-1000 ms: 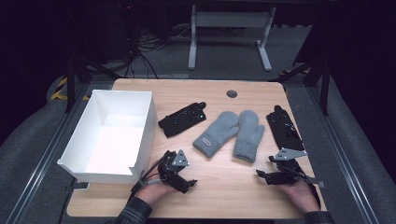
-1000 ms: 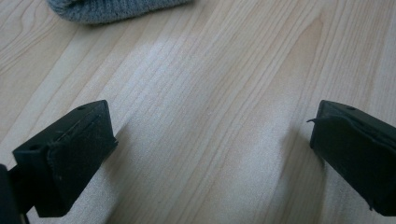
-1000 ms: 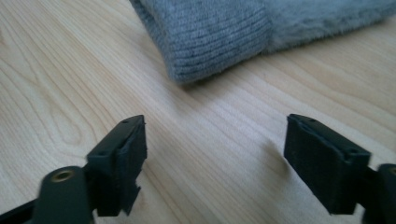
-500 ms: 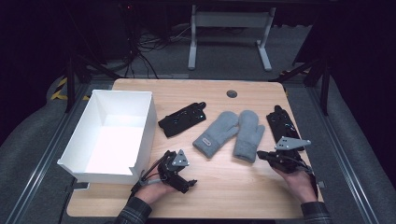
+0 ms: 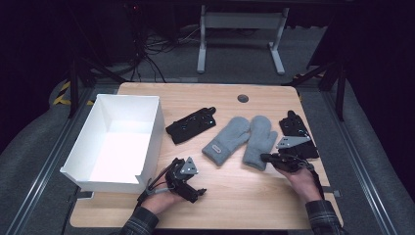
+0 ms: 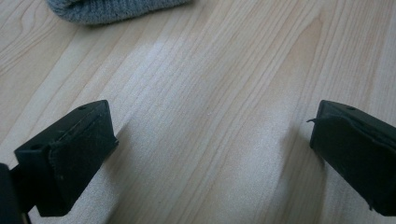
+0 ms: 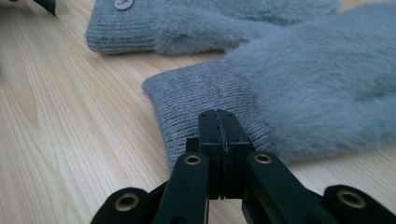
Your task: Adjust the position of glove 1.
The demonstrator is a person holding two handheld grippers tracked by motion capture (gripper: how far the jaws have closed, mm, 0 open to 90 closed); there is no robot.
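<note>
You are reaching for the right grey mitten [image 5: 261,141], lying beside the white box [image 5: 147,147]. Your right gripper [image 7: 218,122] is pressing its closed jaws against the cuff, holding nothing. Your left gripper [image 5: 188,185] is resting wide open near the box. Nothing is packed yet.

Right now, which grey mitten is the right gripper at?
The right gripper, jaws shut, is at the right-hand mitten's cuff; the other mitten lies farther left.
</note>
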